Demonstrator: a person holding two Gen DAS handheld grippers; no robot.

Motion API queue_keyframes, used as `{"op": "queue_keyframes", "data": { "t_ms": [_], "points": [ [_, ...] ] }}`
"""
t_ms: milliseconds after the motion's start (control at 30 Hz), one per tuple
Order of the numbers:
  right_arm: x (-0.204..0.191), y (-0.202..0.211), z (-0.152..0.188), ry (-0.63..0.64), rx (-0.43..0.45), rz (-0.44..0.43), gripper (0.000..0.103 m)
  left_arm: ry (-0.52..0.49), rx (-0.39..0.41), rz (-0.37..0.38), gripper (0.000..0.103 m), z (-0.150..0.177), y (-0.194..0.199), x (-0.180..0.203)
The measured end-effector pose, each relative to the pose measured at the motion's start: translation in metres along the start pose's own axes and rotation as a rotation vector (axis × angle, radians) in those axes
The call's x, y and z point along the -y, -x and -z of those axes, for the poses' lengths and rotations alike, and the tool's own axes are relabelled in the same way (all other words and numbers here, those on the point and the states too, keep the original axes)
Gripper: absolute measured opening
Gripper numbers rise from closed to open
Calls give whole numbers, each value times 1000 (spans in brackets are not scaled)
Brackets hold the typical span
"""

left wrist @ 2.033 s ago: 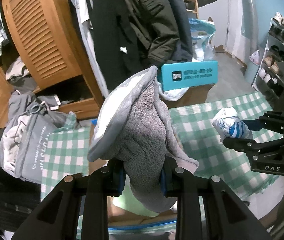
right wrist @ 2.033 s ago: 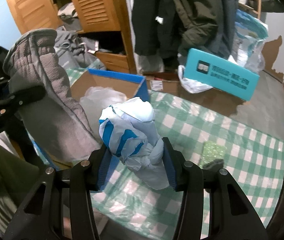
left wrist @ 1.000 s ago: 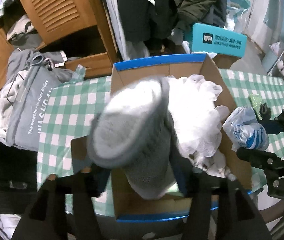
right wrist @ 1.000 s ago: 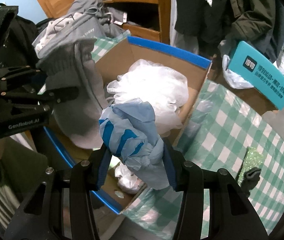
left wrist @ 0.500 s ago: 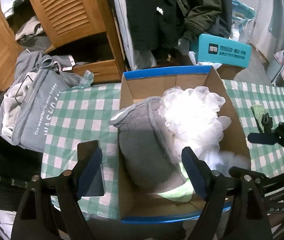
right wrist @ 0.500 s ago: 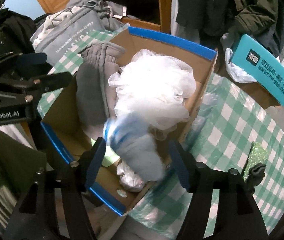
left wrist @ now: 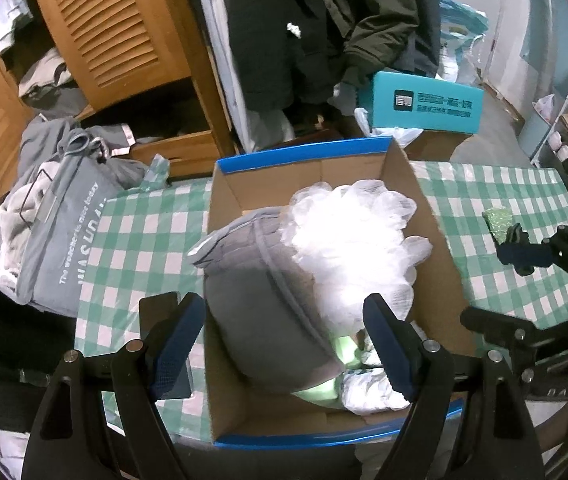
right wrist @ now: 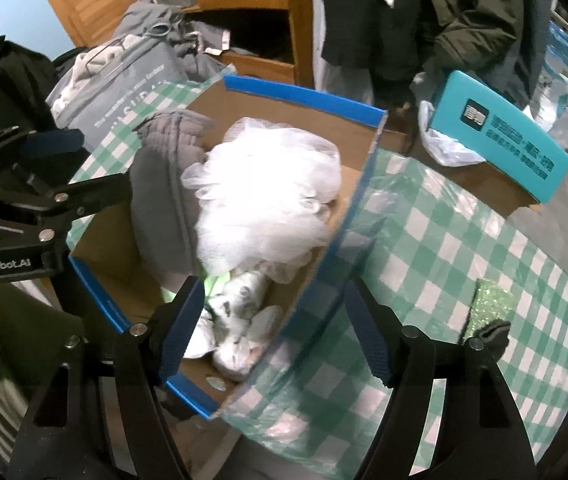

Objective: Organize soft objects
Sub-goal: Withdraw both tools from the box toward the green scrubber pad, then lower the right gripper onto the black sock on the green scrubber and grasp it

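The left gripper (left wrist: 284,338) hangs above the near end of the cardboard box (left wrist: 228,408), its two blue-padded fingers spread wide with nothing between them. The right gripper (right wrist: 274,330) hangs over the box's right wall, and its fingers are wide apart and bare too.

The box has blue edges and sits on a table with a green and white checked cloth (left wrist: 136,240). Inside, a gray fuzzy cloth (left wrist: 260,320) lies along the left side, folded in a soft lump. A big white puffy mesh ball (left wrist: 347,248) fills the middle and far part, touching the gray cloth. At the near end lies a small crumpled white bundle (right wrist: 240,340); it looks blurry, so its pattern is hard to tell. Something light green (left wrist: 341,350) peeks out under the gray cloth.

A sparkly green piece (right wrist: 491,308) lies on the cloth, well apart from the box.
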State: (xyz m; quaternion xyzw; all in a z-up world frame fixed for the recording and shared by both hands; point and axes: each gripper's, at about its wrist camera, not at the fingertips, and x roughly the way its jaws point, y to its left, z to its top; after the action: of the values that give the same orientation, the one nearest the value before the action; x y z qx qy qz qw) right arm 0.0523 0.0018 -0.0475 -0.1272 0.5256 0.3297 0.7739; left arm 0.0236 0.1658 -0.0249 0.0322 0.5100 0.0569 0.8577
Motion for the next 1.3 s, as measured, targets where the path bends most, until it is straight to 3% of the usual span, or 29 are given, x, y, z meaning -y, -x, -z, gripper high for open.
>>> {"op": "queue_keyframes", "data": {
  "t_ms": [800, 1300],
  "points": [
    [90, 31, 31, -177, 47, 83, 74, -161, -7, 45, 83, -18, -3, 92],
    [155, 47, 58, -289, 62, 137, 74, -249, -52, 101, 83, -23, -17, 160]
  ]
}}
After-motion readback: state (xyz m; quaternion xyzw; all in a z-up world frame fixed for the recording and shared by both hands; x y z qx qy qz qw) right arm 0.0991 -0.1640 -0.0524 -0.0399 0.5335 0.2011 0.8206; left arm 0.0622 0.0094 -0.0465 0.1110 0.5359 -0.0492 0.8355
